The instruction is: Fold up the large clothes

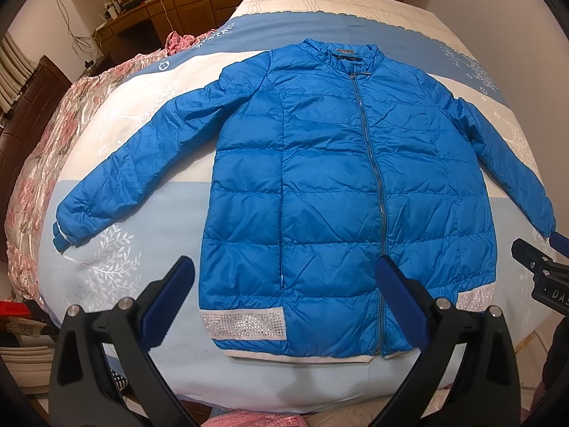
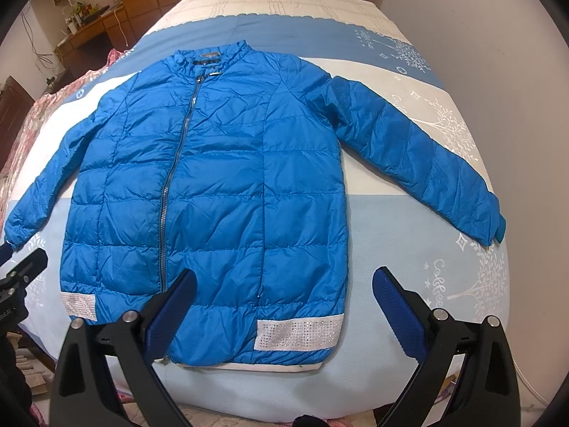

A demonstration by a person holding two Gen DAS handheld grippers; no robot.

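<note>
A blue quilted jacket (image 1: 330, 185) lies flat and zipped on the bed, collar away from me, both sleeves spread out, white sparkly bands at the hem. It also shows in the right wrist view (image 2: 220, 185). My left gripper (image 1: 284, 270) is open and empty, hovering above the hem's left half. My right gripper (image 2: 284, 281) is open and empty, above the hem's right half. The right gripper's tip shows at the right edge of the left wrist view (image 1: 533, 256). The left gripper's tip shows at the left edge of the right wrist view (image 2: 25, 267).
The bed (image 1: 149, 249) has a blue-and-white cover with leaf prints. A pink floral quilt (image 1: 42, 149) is bunched along its left side. A wooden desk (image 1: 135, 17) and cabinets stand behind. A wall (image 2: 480, 17) runs along the bed's right side.
</note>
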